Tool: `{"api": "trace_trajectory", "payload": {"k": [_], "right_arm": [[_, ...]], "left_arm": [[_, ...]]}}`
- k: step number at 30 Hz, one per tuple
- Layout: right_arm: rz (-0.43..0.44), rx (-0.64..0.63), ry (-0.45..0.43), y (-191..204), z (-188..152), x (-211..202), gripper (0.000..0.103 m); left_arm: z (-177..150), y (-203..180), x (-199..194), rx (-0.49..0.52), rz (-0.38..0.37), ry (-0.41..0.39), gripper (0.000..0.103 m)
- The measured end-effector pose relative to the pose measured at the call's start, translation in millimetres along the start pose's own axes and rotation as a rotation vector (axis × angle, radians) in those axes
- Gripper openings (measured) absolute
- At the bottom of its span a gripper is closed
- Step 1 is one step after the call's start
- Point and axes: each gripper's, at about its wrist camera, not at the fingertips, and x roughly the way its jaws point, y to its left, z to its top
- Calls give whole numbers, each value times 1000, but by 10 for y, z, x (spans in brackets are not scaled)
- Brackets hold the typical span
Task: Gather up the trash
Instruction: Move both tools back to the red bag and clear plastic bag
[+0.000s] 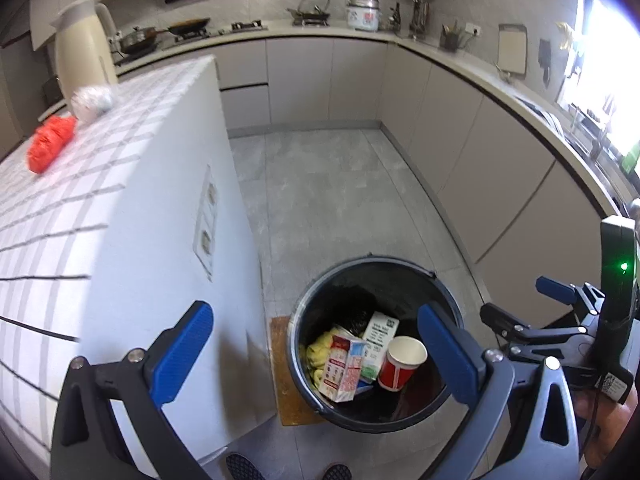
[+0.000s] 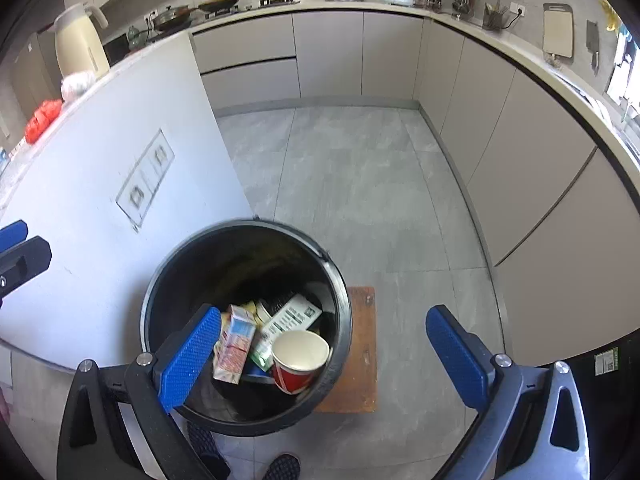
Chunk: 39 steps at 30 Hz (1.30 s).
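trash already sat in the bin on the floor: paper cup, milk carton. we held left tongs and right tongs released, empty, above it. red wad waited on the tabletop, likely next.

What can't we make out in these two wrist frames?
- Bin bottom: both views, covered by the cartons, paper cup and shadow.
- Carton print: both views, too small to read.
- Red item and white bundle on the counter: left wrist view, blurred.
- Window area: left wrist view, overexposed.
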Motion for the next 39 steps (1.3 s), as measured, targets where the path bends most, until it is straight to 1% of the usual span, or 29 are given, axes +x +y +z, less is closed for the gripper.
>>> {"api": "trace_trajectory", "payload": {"k": [2,4,6,8,10,13,17,22,26,31,34,36,37,38,39], "right_arm": [[14,-2,-6,47,67,-91,103],[30,-18,9,116,138,-181,103],[29,-40,-25,192,223,-340,103],[60,-47,-63,258,326,-466,103],[95,-55,-97,339,461,-581,103],[144,-90,-132,552,692,-698,103],[210,-159,-187,994,980,-829,103],[282,-236,-230,1556,1240,-930,103],[320,-298,-257,1978,1397,-953,103],[345,-356,-282,2457,1578,-938,103],[358,-388,-291,2698,1735,-893,103],[363,-400,-297,2856,1856,-844,103],[371,-405,-298,2924,1915,-814,103],[374,-411,-300,3016,1991,-774,100],[376,-415,-298,3061,2052,-745,96]], "left_arm": [[19,58,-121,-15,5,-39,103],[63,163,-265,-36,19,-74,103],[108,281,-371,-54,35,-99,103],[143,407,-452,-73,57,-117,103],[183,612,-548,-108,107,-138,103],[200,905,-654,-159,182,-161,103],[178,1271,-783,-221,248,-188,103],[163,1696,-917,-278,323,-215,103],[169,1960,-990,-312,343,-230,103],[246,2218,-921,-327,341,-227,102],[364,2420,-825,-335,326,-224,98],[440,2540,-740,-331,300,-214,89],[468,2553,-710,-327,296,-205,88],[506,2618,-653,-326,289,-194,85],[546,2688,-596,-331,282,-186,84]]}}
